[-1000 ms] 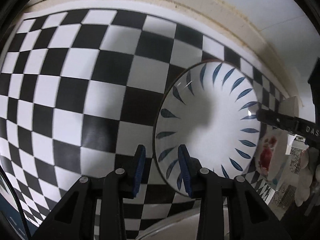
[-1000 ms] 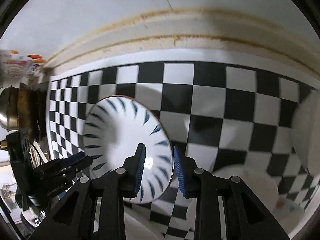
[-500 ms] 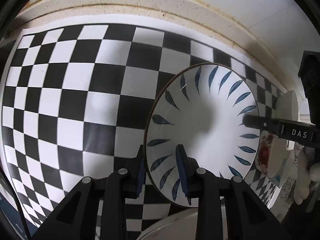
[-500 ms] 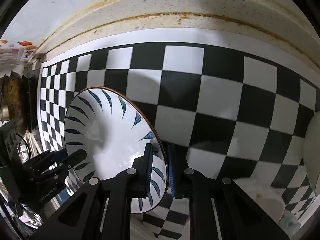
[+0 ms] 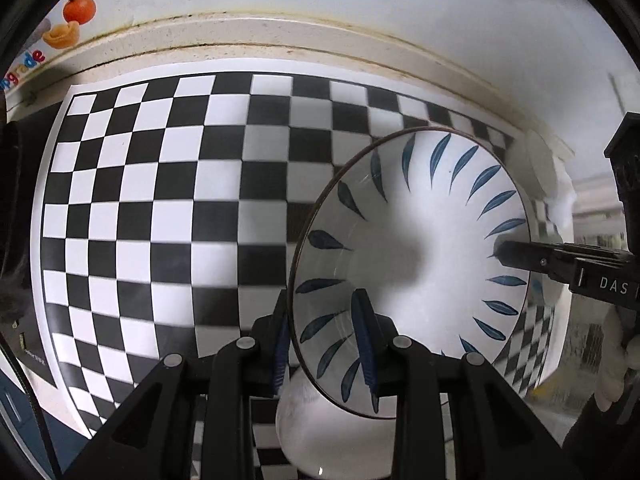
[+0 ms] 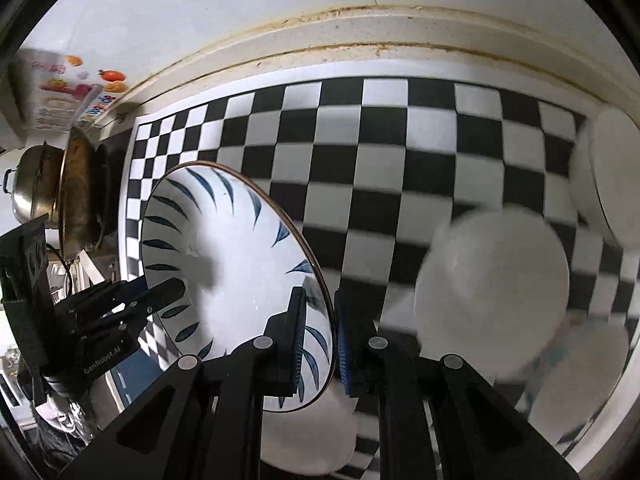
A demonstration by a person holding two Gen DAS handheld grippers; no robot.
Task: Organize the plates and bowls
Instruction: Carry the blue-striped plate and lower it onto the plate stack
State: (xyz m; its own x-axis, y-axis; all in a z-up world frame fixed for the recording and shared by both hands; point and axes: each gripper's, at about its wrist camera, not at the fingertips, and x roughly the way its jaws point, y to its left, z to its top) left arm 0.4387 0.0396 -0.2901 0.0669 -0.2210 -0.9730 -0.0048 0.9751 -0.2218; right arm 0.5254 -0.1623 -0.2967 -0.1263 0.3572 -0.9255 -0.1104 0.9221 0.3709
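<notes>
Both the left gripper (image 5: 324,344) and right gripper (image 6: 320,336) pinch opposite rims of the leaf-patterned plate (image 5: 412,264) above the checkered bench (image 5: 160,200).

We see checkered mat (image 5: 168,216) covering counter; fruit stickers (image 5: 74,20) on wall at ten o'clock; metal pots (image 6: 52,196) at nine o'clock, right view.

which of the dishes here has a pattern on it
The dish held in both claws: it has blue leaf marks round its inside and a dark rim. The other dishes on the checkered mat are plain white.
</notes>
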